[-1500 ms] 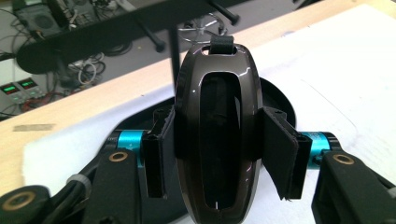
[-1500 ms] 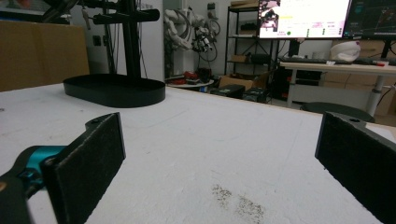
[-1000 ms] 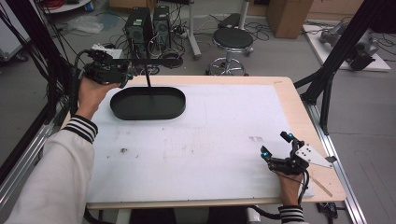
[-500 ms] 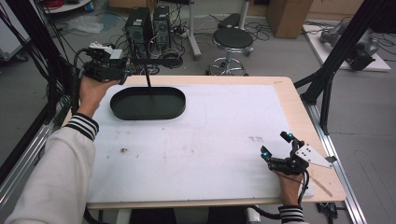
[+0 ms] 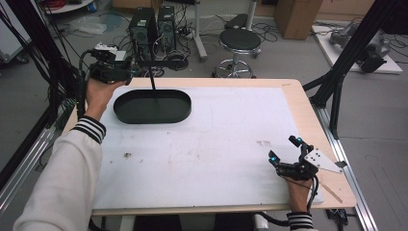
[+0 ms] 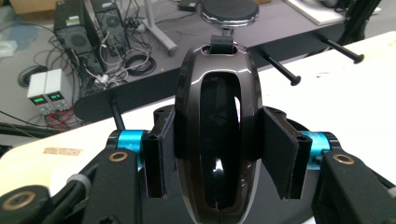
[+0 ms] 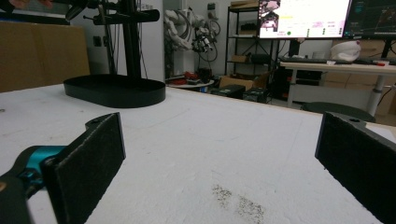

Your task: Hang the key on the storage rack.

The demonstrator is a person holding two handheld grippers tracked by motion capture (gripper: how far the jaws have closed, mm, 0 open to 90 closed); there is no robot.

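My left gripper [image 6: 217, 154] is shut on a glossy dark oval object [image 6: 217, 107] with a small loop at its top. In the high view the left gripper [image 5: 126, 72] is held up at the table's far left, beside the top of a black stand. The stand has an oval tray base [image 5: 152, 107], a thin upright pole [image 5: 152, 79] and a crossbar [image 5: 161, 62] with pegs [image 6: 280, 70]. My right gripper [image 5: 283, 148] rests open and holds nothing at the near right of the white mat. Its pads [image 7: 91, 158] stand wide apart.
A white mat [image 5: 207, 139] covers most of the wooden table [image 5: 308, 115]. Smudges mark the mat [image 7: 238, 200]. Black frame struts [image 5: 337, 82] rise at the right edge. Beyond the far edge stand a stool [image 5: 239, 41] and computer towers [image 5: 154, 24].
The left gripper has shifted only slightly beside the stand's top, still holding the dark object. The right gripper has not moved.
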